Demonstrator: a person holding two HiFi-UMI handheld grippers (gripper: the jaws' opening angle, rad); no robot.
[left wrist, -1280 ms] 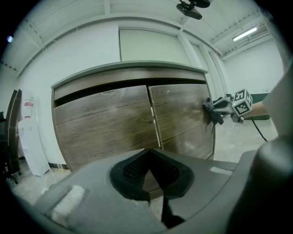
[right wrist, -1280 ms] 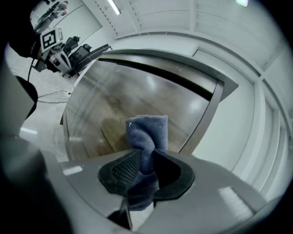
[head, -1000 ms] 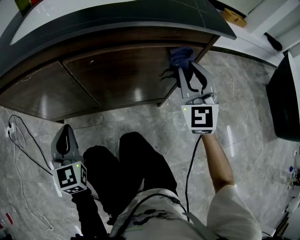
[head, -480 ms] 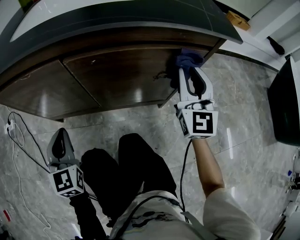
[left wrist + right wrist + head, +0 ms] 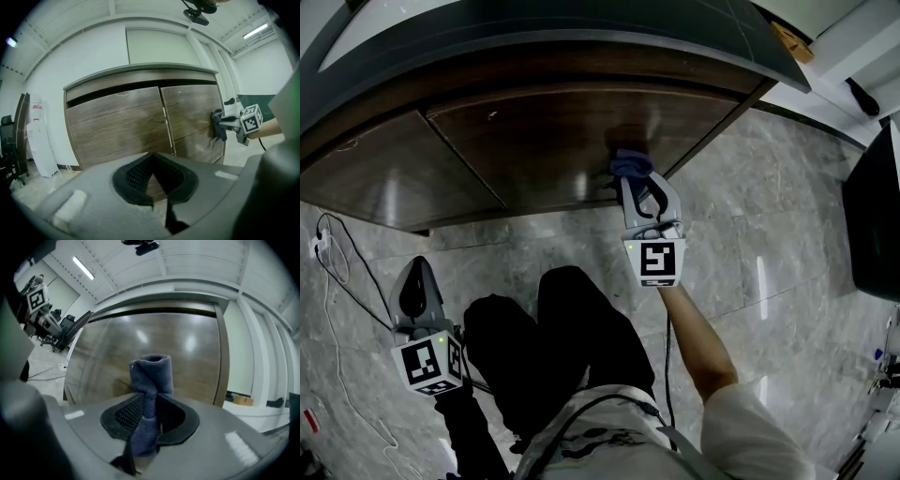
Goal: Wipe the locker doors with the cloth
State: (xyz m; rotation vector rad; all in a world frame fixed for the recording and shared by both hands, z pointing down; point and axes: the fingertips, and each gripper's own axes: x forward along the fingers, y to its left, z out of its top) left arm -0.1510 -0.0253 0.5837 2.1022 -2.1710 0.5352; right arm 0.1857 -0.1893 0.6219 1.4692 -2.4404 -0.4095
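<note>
The locker has two dark wood doors, a left one (image 5: 384,178) and a right one (image 5: 553,141), under a dark top (image 5: 581,37). My right gripper (image 5: 642,192) is shut on a folded blue cloth (image 5: 630,164) and presses it against the lower part of the right door. In the right gripper view the cloth (image 5: 151,373) stands up between the jaws (image 5: 151,397), close to the wood. My left gripper (image 5: 417,291) hangs low at the left over the floor, jaws together and holding nothing. The left gripper view shows both doors (image 5: 112,126) and the right gripper with the cloth (image 5: 217,126) at the far right.
Grey marble floor lies in front of the locker. A white cable (image 5: 333,272) trails on the floor at the left. The person's dark-clad legs (image 5: 553,347) fill the lower middle. A black object (image 5: 872,216) stands at the right, and a white appliance (image 5: 40,140) left of the locker.
The right gripper has slid the cloth down the right door, from near its top edge to its lower part, drifting a little left. The left gripper has hardly shifted.
</note>
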